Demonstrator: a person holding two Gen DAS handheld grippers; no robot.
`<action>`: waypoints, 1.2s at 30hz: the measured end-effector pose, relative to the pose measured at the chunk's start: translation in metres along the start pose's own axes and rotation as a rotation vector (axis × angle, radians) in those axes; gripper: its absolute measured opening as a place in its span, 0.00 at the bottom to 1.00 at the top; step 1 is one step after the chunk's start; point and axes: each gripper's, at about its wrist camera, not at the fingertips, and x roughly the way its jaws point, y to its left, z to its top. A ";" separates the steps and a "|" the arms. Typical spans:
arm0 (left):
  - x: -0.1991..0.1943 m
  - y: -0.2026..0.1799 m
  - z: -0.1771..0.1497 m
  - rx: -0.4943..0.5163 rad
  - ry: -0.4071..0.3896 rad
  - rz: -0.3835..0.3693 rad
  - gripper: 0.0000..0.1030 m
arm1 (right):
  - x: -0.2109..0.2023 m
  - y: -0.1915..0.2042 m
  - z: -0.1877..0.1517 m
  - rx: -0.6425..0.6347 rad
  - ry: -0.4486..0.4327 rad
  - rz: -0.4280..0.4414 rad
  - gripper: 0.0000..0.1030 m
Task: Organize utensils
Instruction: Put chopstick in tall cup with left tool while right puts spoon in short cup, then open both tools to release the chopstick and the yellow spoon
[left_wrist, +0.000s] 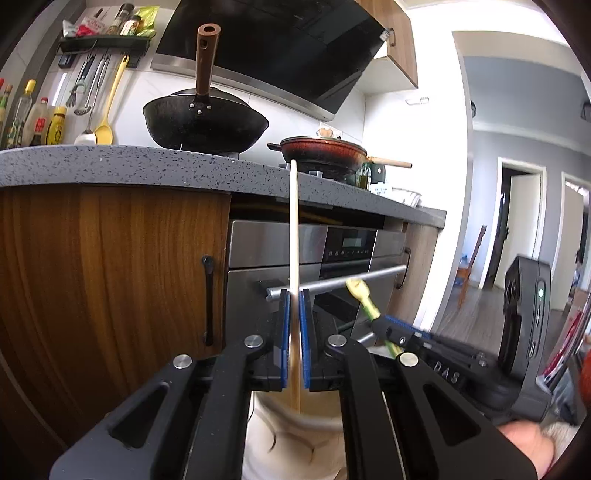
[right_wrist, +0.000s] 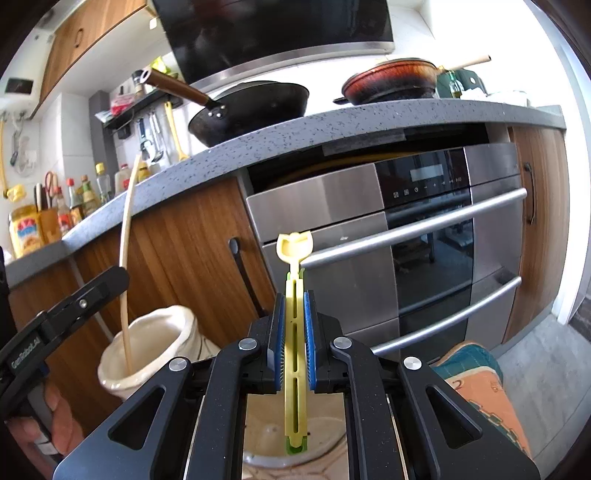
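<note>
My left gripper (left_wrist: 294, 295) is shut on a long pale wooden utensil (left_wrist: 294, 229) that stands upright, its lower end inside a cream ceramic holder (left_wrist: 295, 435) below the jaws. The same utensil (right_wrist: 127, 236) and holder (right_wrist: 147, 350) show at the left of the right wrist view. My right gripper (right_wrist: 294, 295) is shut on a yellow-green plastic utensil (right_wrist: 294, 332), held upright above a second cream holder (right_wrist: 295, 443). The right gripper (left_wrist: 384, 328) with the yellow utensil (left_wrist: 360, 291) also shows in the left wrist view.
A stainless oven (right_wrist: 424, 240) with bar handles sits under a grey speckled countertop (right_wrist: 332, 125). Wooden cabinet doors (left_wrist: 110, 277) flank it. A black wok (left_wrist: 205, 122) and a red pan (left_wrist: 325, 147) sit on the stove. Bottles and hanging utensils line the back left.
</note>
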 end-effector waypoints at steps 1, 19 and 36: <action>-0.003 -0.002 -0.002 0.016 0.008 0.010 0.05 | -0.001 0.002 -0.002 -0.007 0.003 -0.004 0.10; -0.026 -0.002 -0.017 0.055 0.070 0.028 0.05 | -0.033 0.013 -0.020 -0.099 0.029 -0.077 0.10; -0.032 0.002 -0.014 0.052 0.052 0.051 0.41 | -0.037 0.002 -0.019 -0.032 0.024 -0.095 0.39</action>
